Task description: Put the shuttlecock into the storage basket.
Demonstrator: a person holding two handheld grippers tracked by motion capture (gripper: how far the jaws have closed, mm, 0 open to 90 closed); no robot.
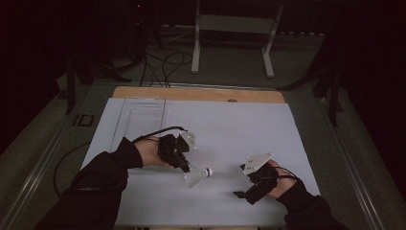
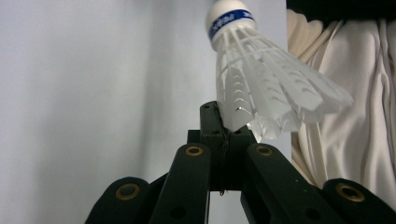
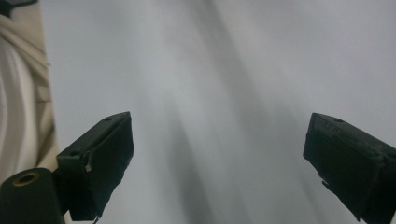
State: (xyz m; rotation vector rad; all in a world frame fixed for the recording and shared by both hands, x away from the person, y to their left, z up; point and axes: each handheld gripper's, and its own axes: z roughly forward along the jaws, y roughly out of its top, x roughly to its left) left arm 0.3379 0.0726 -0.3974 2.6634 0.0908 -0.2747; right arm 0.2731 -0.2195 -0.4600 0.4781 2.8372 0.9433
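A white feathered shuttlecock (image 1: 197,176) with a blue band round its cork hangs just above the white sheet, mid-table. My left gripper (image 1: 186,167) is shut on the rim of its feather skirt. In the left gripper view the shuttlecock (image 2: 261,79) rises from the closed jaw tips, cork end upward, and my left gripper (image 2: 227,133) pinches a feather edge. My right gripper (image 1: 242,193) is low over the sheet at the right, a short way from the shuttlecock. In the right gripper view my right gripper (image 3: 219,158) stands wide open with only blurred white sheet between its fingers.
A white sheet (image 1: 268,129) covers the wooden table (image 1: 201,93). A ribbed clear panel (image 1: 139,117) lies at the sheet's back left. A white metal stand (image 1: 234,28) is on the floor beyond the table. Pale cloth (image 2: 345,70) hangs off the table's near edge.
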